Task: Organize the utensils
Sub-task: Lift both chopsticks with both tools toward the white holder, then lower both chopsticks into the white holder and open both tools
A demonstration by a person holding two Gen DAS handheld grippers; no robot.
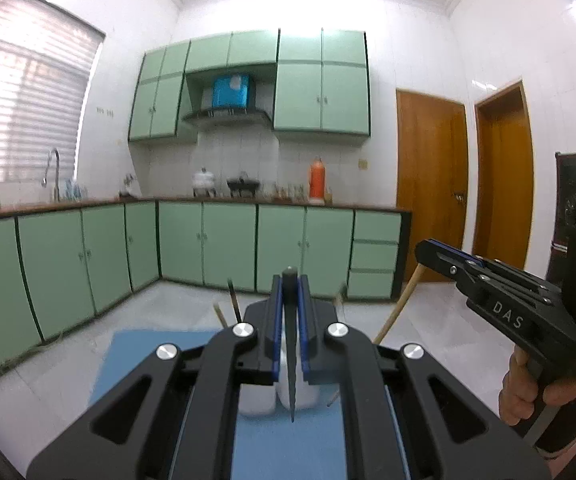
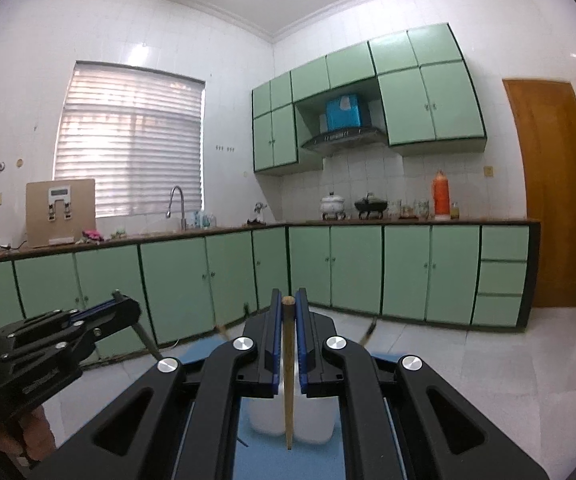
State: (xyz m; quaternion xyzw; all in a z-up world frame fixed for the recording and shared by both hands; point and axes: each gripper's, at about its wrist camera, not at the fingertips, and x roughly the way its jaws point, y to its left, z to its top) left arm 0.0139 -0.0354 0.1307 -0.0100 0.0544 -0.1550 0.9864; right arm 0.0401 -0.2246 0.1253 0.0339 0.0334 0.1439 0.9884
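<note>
My left gripper [image 1: 289, 280] is shut on a black chopstick [image 1: 290, 352], which points down toward a white two-compartment holder [image 1: 266, 402] on a blue mat [image 1: 156, 360]. My right gripper [image 2: 288, 300] is shut on a wooden chopstick [image 2: 288, 380] that hangs above the same white holder [image 2: 311, 420]. The right gripper also shows at the right of the left wrist view [image 1: 431, 250], with the wooden chopstick [image 1: 397, 308] slanting down from it. The left gripper shows at the left of the right wrist view [image 2: 122, 304]. Other utensil handles [image 1: 234, 300] stick up behind the holder.
Green base cabinets [image 2: 367, 268] and a counter run along the far walls, with a sink tap [image 2: 176, 200], pots [image 2: 331, 202] and an orange flask [image 2: 440, 194]. Wooden doors [image 1: 429, 184] stand at the right. White tiled floor [image 2: 467, 360] lies beyond the mat.
</note>
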